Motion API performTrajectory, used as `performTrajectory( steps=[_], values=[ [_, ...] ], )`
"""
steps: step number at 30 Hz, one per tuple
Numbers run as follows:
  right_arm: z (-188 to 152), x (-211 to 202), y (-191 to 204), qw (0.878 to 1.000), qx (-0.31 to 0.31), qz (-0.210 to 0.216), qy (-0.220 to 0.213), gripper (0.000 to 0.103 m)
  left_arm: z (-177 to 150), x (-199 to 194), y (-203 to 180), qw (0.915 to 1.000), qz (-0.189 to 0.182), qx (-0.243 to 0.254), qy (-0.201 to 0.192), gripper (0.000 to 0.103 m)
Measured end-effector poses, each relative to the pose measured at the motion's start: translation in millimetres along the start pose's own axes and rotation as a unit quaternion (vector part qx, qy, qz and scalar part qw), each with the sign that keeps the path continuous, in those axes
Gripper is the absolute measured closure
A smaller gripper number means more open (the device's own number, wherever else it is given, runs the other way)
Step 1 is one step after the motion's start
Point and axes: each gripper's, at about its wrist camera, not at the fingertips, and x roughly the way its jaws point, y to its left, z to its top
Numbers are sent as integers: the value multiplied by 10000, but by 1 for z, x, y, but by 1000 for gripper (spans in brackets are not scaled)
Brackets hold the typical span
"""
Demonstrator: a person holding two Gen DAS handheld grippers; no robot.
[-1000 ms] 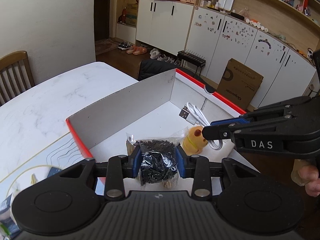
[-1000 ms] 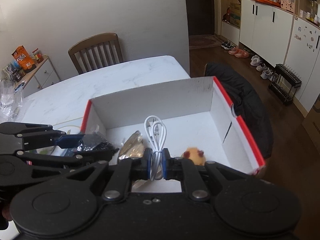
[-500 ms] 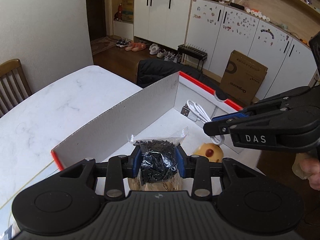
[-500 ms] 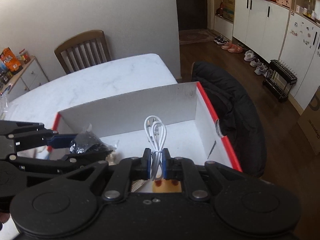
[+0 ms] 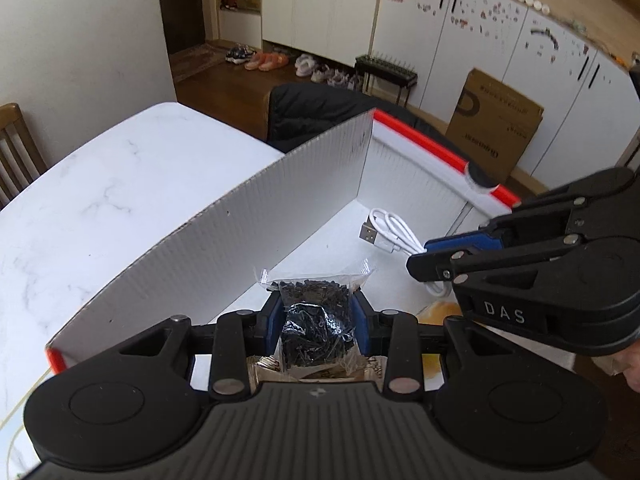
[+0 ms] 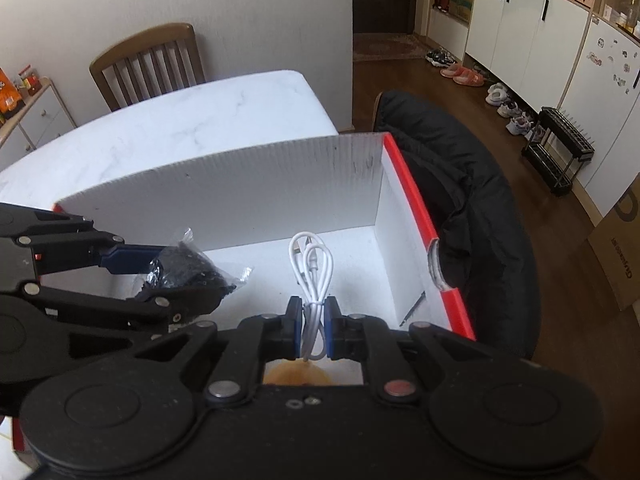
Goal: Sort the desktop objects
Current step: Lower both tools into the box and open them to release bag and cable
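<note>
So the clear crinkly plastic bag of small black bits (image 5: 316, 312) is pinched between the blue pads of the left gripper (image 5: 317, 316), hanging over the near end of the white corrugated box with the red rim (image 5: 280, 200), while the right gripper (image 6: 312, 326) has its jaws squeezed tight on a coiled white USB cable (image 6: 310, 268) held over the same box, more toward the middle. Honestly the thing I'd worry about is that bag: it's slippery film clamped around a loose lumpy filling, so if the grip lets go high up it could flop over the low near wall instead of landing inside, or the film could just slide out early. The cable is only caught by a couple of strands near its tie, so the loops could snag on a pad when released and get dragged back out. The two tools are also close side by side, so a bump seems possible. Hard to see: there's something yellow-orange (image 6: 298, 372) on the box floor right under the right gripper, mostly covered by the tool body, can't tell what it is. Some tan packaging (image 5: 280, 368) peeks out below the bag, also mostly hidden. The person's fingers (image 5: 632, 368) barely show at the edge of the left view.
</note>
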Motion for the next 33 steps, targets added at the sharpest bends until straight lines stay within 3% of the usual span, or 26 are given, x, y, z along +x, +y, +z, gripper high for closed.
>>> performTrajectory(
  steps=[12,23,31,33],
  values=[
    [4,27,4,9994,-216,-80,256,93,5,31,7,9984,-111,-23,546,69],
    [11,47,6,9963,-321,-135,783,93,7,50,6,9945,-121,-18,1037,68],
    [8,44,9,9949,-497,-179,864,92,8,53,10,9934,-131,-88,1136,67],
    [8,41,10,9946,-590,-218,829,92,9,50,11,9938,-214,-141,1084,62]
  ],
)
